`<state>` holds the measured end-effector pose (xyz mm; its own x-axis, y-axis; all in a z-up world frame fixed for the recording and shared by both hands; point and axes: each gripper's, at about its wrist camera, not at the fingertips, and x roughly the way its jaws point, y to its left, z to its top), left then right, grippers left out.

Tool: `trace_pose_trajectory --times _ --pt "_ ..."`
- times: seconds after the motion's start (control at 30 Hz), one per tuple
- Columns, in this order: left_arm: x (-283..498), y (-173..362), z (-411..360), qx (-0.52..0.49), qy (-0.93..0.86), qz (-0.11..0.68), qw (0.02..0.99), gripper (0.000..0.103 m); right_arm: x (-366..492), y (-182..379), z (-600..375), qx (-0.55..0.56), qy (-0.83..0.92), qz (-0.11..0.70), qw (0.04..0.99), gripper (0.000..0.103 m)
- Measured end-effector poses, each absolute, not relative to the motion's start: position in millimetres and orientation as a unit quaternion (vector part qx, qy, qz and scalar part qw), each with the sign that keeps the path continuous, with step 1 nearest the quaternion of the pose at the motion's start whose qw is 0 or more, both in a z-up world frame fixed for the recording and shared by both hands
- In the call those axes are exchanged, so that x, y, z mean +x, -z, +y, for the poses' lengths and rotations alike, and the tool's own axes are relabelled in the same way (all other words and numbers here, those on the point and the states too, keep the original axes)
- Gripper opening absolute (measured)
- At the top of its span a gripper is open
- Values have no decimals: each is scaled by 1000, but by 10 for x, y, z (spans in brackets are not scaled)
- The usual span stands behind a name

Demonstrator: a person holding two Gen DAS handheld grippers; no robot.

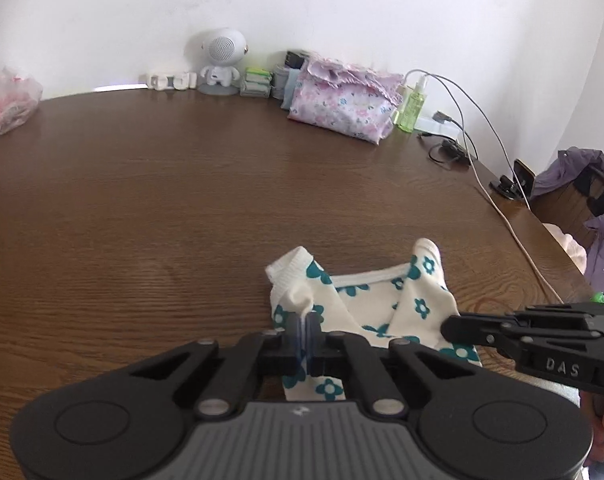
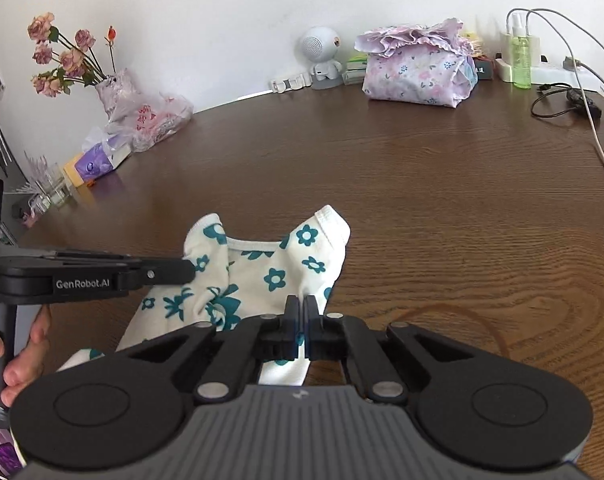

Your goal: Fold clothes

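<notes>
A small white garment with teal flowers (image 1: pixel 366 308) lay on the brown wooden worktop (image 1: pixel 162 208), near its front edge, partly bunched, with ribbed white trim at the neck and at the two upturned corners.

Left gripper (image 1: pixel 305 322): jaws closed together on a pinch of the cloth at its left side, fabric puckered up just above the tips. Right gripper (image 2: pixel 301 308): jaws likewise closed, nipping the garment's right edge below the far corner. Seen from the left wrist, the right gripper reached in from the side with its tip on the cloth. No earlier view to compare with.

Handling, as judged: light, thin knit, wholly limp (it will sag and crease wherever unsupported). Not fragile or slippery, though a shallow pinch could slide off the hem. Best hold looked to be the ribbed edges or side seams, both sides taken level so the fold falls straight.

Containers: a clear plastic bag (image 2: pixel 154 118) at the far left held something red and white, contents unclear. A vase (image 2: pixel 114 92) wrapped in pale material held dried pink roses. A purple tissue box (image 2: pixel 98 162) lay beside it. A floral cloth bundle (image 2: pixel 416 72) sat at the back wall, contents hidden. A green spray bottle (image 2: pixel 521 60) stood by the cables.
</notes>
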<state>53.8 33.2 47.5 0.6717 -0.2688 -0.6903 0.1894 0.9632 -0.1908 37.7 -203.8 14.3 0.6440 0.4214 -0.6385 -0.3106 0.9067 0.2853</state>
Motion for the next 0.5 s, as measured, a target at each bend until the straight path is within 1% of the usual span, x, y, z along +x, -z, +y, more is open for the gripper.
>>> trace_pose_trajectory --times 0.13,0.23,0.3,0.33,0.37,0.5 --pt "590 -465 349 -55 127 386 912 2 325 -169 -2026 60 -194 364 909 2" --pt "580 -494 421 -77 114 393 909 17 322 -183 -2054 68 -192 369 907 4" --pt "456 -604 515 -88 133 379 911 27 223 -307 -2106 79 -205 347 912 7" --pt "396 -636 526 -84 145 377 911 36 172 -371 -2123 84 -218 334 913 7" --pt "337 -666 534 -79 157 376 910 39 165 -397 -2083 83 -237 334 909 7" --pt "210 -571 477 -68 193 408 890 39 187 -449 -1887 78 -300 342 887 6"
